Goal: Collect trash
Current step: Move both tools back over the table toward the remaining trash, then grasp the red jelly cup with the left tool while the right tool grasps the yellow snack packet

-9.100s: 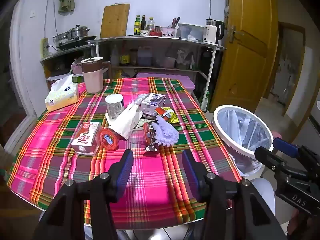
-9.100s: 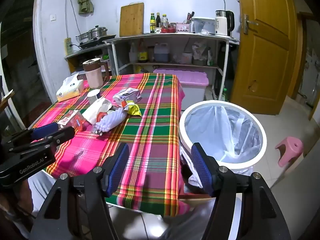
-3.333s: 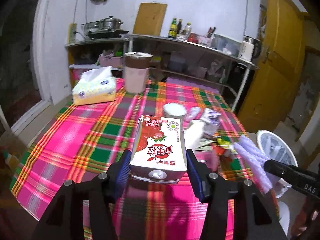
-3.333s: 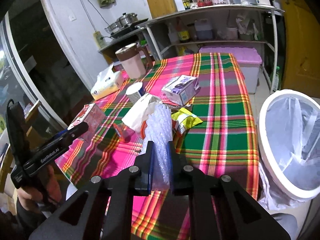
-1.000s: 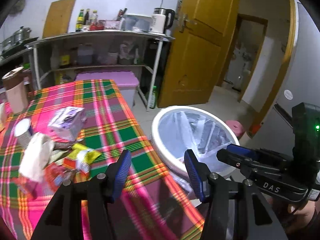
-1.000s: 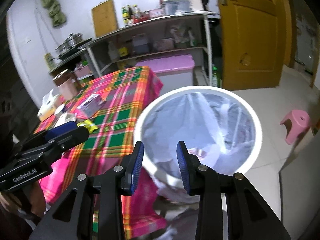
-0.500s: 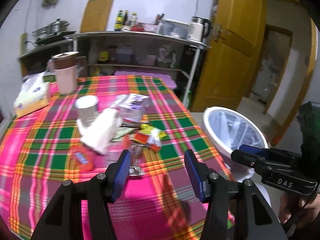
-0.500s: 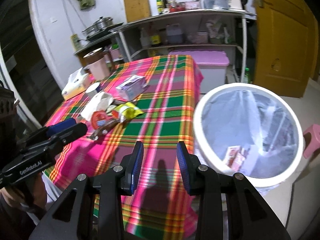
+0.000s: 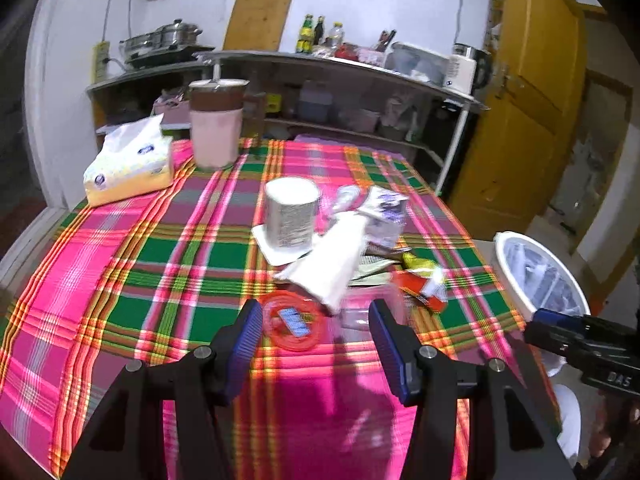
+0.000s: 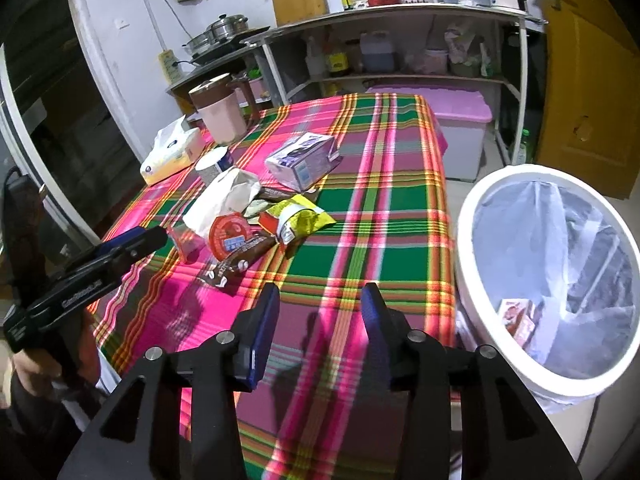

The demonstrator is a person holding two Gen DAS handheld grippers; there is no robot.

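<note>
Plaid tablecloth (image 9: 120, 256) strewn with litter, your left gripper (image 9: 316, 328) agape near the red lid (image 9: 294, 322), your right gripper (image 10: 320, 312) just widening, empty, white bin (image 10: 472, 216) right, perhaps holding a carton (image 10: 518, 320).

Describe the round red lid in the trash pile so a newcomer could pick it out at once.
On the pink and green plaid table, a heap of litter sits near the middle. At the heap's near edge, against a white paper bag, lies the red lid. It is the only flat, round, red piece there, with a small blue and white label; its neighbours are crumpled wrappers and boxes.
</note>
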